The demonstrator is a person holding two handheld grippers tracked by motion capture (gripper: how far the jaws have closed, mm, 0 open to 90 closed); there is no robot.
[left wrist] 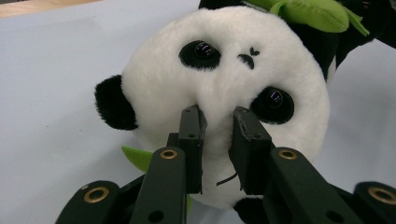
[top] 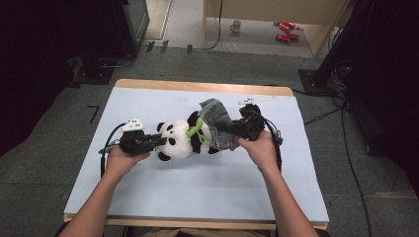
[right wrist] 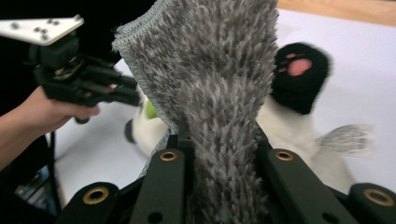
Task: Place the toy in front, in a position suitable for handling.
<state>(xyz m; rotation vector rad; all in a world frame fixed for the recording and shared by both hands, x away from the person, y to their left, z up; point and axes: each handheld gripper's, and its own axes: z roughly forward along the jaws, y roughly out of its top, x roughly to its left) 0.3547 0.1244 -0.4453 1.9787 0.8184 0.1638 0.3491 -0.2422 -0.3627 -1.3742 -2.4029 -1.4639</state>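
Note:
A black-and-white panda plush with a green leaf lies on its side in the middle of the pale mat. My left gripper grips its head. In the left gripper view the jaws pinch the white fur below the panda's eyes, my left gripper shut on it. A grey fuzzy cloth drapes over the panda's lower body. My right gripper holds its right side. In the right gripper view my gripper is shut on the cloth. A black paw shows behind.
The mat covers a wooden table with bare mat in front and at the left. In the right gripper view the left gripper and its hand sit at the upper left. On the floor beyond stand a mug, red cans and cables.

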